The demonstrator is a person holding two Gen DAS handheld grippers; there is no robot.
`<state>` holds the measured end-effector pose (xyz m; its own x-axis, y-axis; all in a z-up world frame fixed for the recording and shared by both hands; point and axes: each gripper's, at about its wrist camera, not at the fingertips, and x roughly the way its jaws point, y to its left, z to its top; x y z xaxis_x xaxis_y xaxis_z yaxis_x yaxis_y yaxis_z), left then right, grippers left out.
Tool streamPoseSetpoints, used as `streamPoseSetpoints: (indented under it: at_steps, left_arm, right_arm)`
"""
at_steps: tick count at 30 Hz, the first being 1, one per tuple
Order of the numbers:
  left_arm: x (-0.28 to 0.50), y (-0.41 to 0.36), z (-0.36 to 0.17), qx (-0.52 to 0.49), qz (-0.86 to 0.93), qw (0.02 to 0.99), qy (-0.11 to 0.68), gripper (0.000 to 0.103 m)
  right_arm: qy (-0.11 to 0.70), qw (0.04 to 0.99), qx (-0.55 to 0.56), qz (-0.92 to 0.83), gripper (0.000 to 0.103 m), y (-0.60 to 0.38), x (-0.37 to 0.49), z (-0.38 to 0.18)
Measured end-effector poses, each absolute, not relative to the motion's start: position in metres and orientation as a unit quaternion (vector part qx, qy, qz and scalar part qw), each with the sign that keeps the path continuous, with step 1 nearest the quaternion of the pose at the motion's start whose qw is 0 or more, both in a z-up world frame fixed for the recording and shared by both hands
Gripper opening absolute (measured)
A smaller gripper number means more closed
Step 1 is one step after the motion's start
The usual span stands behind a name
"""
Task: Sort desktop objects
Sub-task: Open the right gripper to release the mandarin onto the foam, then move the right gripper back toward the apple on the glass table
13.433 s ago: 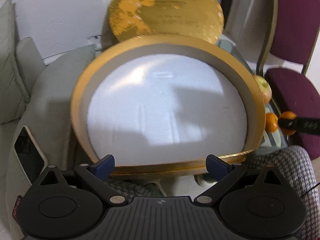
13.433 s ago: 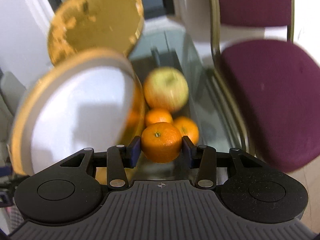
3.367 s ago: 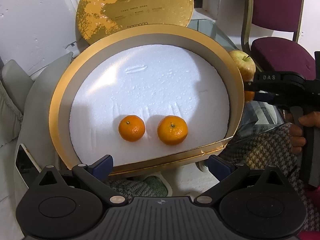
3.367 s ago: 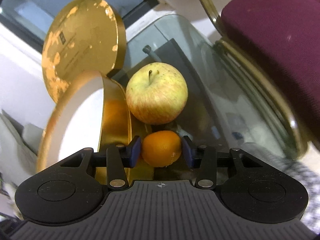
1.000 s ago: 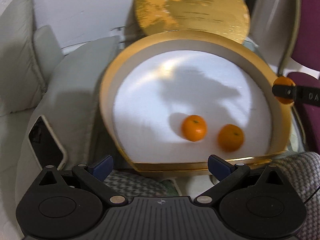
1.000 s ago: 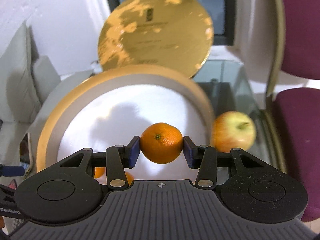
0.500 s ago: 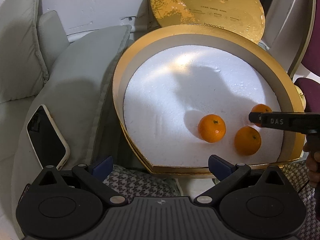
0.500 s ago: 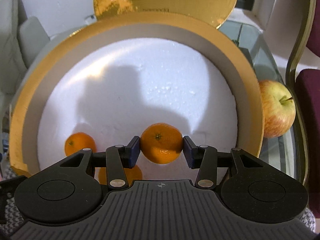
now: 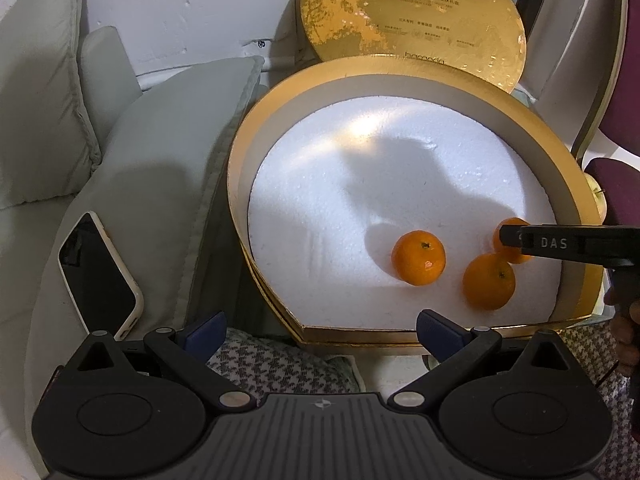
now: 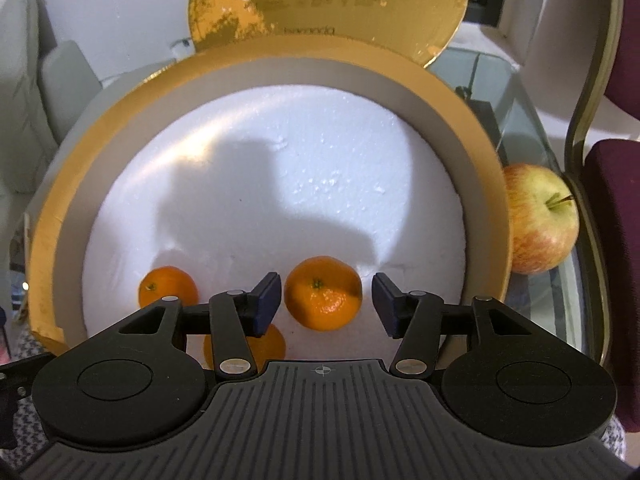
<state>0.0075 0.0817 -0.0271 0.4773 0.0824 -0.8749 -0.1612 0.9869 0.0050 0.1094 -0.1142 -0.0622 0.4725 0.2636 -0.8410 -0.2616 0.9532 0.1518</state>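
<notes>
Jaws of the right gripper spread apart, with gaps on both sides of the mandarin between them; fruit resting on the white foam liner, no longer clamped. Release judged complete; wide spacing allows a straight pull-back without nudging the fruit. Jaws of the left gripper likewise wide open and empty, hovering just short of the near rim of the round gold box, apparently on standby rather than working.

Two more mandarins on the foam: one to the left, one nearer, partly hidden behind the left finger of the right gripper. Seen from the left wrist view, all three grouped close together toward the near right part of the liner, the newest just beside its neighbour; contact not determinable. Foam surface likely chosen as a soft, non-rolling seat.

Outside the box: apple on the glass bench, touching or just beside the box wall, not yet sorted. Gold lid propped upright behind the box, keeping the opening clear. Phone lying on a grey cushion left of the box. Maroon chair at far right.

Probable next item: the apple.
</notes>
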Motion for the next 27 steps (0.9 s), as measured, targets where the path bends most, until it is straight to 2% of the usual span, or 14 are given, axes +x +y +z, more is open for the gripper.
streamPoseSetpoints:
  at_steps: [5,7,16,27]
  left_arm:
    - [-0.002,0.077,-0.019,-0.035,0.070,0.863,0.499,0.102]
    - [-0.006,0.074,-0.016,-0.033,0.070,0.864,0.497,0.102]
    - [-0.022,0.059,0.000,-0.019,0.070,0.871,0.486,0.102]
    - [-0.021,0.017,0.009,0.024,0.040,0.876,0.481,0.102]
  right_arm:
    - [0.475,0.866,0.019,0.157,0.061,-0.128,0.093,-0.045]
    - [0.471,0.867,0.025,0.160,0.067,-0.134,0.086,-0.038]
    - [0.457,0.866,0.050,0.196,0.069,-0.155,0.046,-0.014]
    - [0.451,0.870,0.089,0.180,0.069,-0.197,0.020,-0.016]
